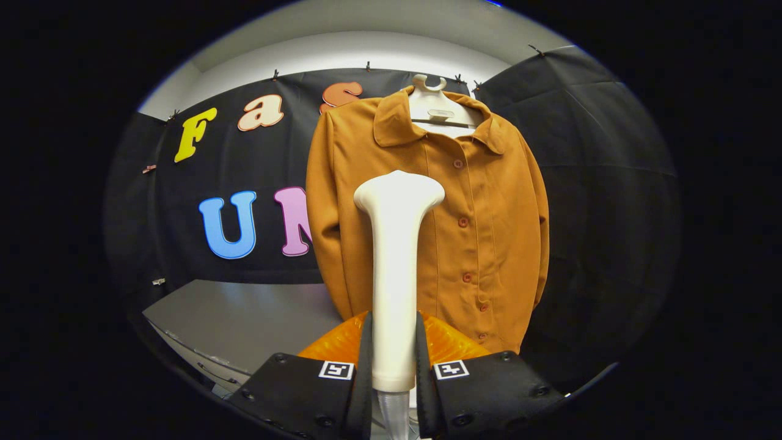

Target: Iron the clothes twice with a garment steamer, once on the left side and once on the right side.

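closest in, the gripper (394, 360) has its two fingers (365, 354) drawn in tight, one on each side of the white garment steamer (396, 269), both pressing on the lower part of its handle. a clear tube-like end shows below the handle, down between the finger bases. from there the steamer stands upright, rising from between the fingers, and widens at the top into a rounded flat head. just behind the fingers there is something ribbed and orange (449, 343) on either side of the handle; what it is i cannot tell.

off to one side and lower, a grey table (244, 318) stretches toward the wall.

beyond the steamer hangs the brown-orange jacket (482, 220), buttoned down the front, collar folded, on a white hanger (437, 104). the steamer's head sits in front of the jacket's chest, beside the button line; whether it touches the cloth i cannot tell.

furthest back is the black cloth wall (611, 159), clipped up along its top edge.
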A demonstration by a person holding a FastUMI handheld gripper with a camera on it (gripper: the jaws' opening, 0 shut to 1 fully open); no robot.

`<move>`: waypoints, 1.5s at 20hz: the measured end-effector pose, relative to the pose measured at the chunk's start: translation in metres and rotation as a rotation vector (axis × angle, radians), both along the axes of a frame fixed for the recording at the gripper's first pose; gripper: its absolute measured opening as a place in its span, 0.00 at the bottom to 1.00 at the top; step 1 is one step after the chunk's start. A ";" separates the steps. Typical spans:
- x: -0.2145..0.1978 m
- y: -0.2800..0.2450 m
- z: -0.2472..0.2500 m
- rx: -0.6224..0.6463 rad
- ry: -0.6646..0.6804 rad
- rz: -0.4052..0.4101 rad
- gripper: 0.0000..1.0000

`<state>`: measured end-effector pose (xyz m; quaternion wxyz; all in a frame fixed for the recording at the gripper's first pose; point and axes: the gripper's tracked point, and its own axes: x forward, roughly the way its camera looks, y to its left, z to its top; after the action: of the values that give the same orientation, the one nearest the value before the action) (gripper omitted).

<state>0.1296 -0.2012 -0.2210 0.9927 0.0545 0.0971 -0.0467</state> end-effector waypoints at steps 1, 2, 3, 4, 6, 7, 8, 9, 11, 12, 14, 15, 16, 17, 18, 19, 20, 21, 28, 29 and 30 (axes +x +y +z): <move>-0.001 0.000 -0.009 0.004 0.021 -0.002 0.33; -0.003 0.000 -0.018 0.010 0.042 -0.004 0.33; -0.009 -0.001 -0.028 0.014 0.061 -0.006 0.33; -0.014 -0.001 -0.038 0.018 0.081 -0.008 0.33; -0.022 -0.002 -0.056 0.017 0.123 -0.015 0.33; -0.025 -0.002 -0.066 0.016 0.146 -0.021 0.33; -0.029 -0.003 -0.074 0.016 0.170 -0.026 0.33; -0.033 -0.003 -0.082 0.019 0.191 -0.029 0.33; -0.040 -0.004 -0.097 0.026 0.223 -0.032 0.33; -0.044 -0.004 -0.106 0.026 0.242 -0.034 0.33; -0.052 -0.006 -0.121 0.024 0.278 -0.037 0.33; -0.057 -0.006 -0.128 0.027 0.298 -0.038 0.33; -0.063 -0.008 -0.136 0.026 0.322 -0.041 0.33; -0.068 -0.009 -0.142 0.024 0.338 -0.042 0.33; -0.075 -0.010 -0.147 0.026 0.348 -0.040 0.33; -0.081 -0.010 -0.150 0.030 0.353 -0.038 0.33; -0.088 -0.009 -0.151 0.032 0.356 -0.034 0.33; -0.093 -0.009 -0.151 0.033 0.358 -0.032 0.33; -0.112 -0.001 -0.119 0.026 0.304 -0.007 0.33; -0.112 0.000 -0.107 0.025 0.279 -0.005 0.33; -0.111 0.000 -0.094 0.021 0.252 -0.005 0.33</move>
<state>0.0186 -0.2013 -0.3152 0.9718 0.0590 0.2215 -0.0548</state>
